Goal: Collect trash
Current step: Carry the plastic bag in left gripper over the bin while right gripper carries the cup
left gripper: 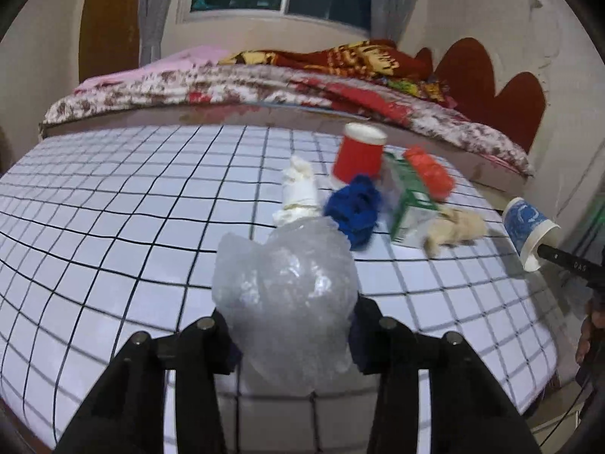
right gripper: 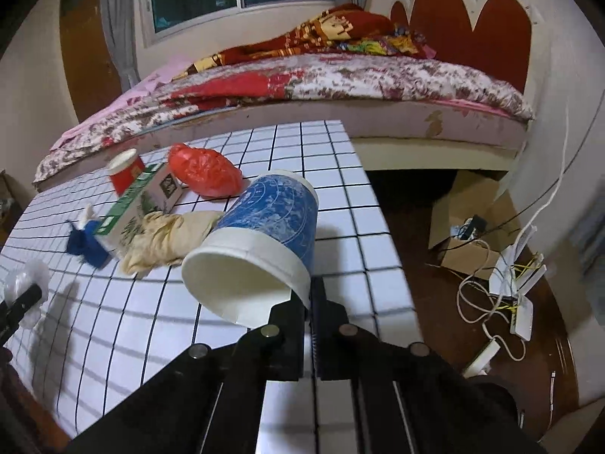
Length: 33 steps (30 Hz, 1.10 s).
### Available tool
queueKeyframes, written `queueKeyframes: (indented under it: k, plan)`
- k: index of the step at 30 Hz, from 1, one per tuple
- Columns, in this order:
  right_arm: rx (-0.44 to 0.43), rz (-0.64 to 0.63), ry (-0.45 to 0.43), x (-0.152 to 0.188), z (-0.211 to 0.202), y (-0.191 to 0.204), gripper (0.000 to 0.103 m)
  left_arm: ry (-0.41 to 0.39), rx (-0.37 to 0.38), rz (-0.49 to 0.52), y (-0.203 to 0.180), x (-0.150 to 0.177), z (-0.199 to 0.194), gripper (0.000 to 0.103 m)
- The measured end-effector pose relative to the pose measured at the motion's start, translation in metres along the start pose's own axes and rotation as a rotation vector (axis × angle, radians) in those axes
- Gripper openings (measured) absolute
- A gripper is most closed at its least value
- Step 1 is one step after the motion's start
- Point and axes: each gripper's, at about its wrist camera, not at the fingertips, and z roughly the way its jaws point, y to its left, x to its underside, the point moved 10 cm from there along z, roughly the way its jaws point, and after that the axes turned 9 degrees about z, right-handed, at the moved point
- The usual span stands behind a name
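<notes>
The left gripper (left gripper: 291, 325) stands part-way spread, its two black fingers pressed against either side of a crumpled clear plastic bag (left gripper: 287, 295). The bag bulges up between them over the near part of the checked tabletop (left gripper: 113, 227), and its lower end is hidden behind the fingers.

The right gripper (right gripper: 311, 302) is pressed together, pinching the white rim of a blue paper cup (right gripper: 261, 242). The cup is tipped on its side near the table's right edge, its long axis running away from the gripper, open mouth toward the camera and base toward the bed (right gripper: 378, 83).

The other litter lies in a loose cluster toward the table's far right corner:
- an upside-down red paper cup (left gripper: 361, 155)
- a green-and-white carton (right gripper: 140, 204) lying on its side, long axis toward the far edge
- a red plastic bag (right gripper: 204, 170), bunched up
- a blue crumpled scrap (left gripper: 353, 208)
- a beige glove (right gripper: 166, 238), its fingers toward the near edge
- a white wad of tissue (left gripper: 298, 189)

In the right wrist view the carton covers part of the blue scrap. The left wrist view is blurred, so the carton's print cannot be read.
</notes>
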Motion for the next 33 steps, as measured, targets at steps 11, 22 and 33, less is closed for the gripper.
queueKeyframes:
  k: [11, 22, 33]
  plan:
    - [-0.010, 0.045, -0.087, 0.017, -0.099, -0.044, 0.003, -0.082, 0.080, 0.078, -0.082, -0.003, -0.053, 0.045]
    - [0.039, 0.143, -0.138, 0.035, -0.154, -0.125, 0.003, -0.101, 0.195, 0.186, -0.183, 0.000, -0.077, 0.045]
    - [0.083, 0.202, -0.156, 0.052, -0.184, -0.184, 0.003, -0.091, 0.290, 0.277, -0.275, 0.010, -0.089, 0.045]
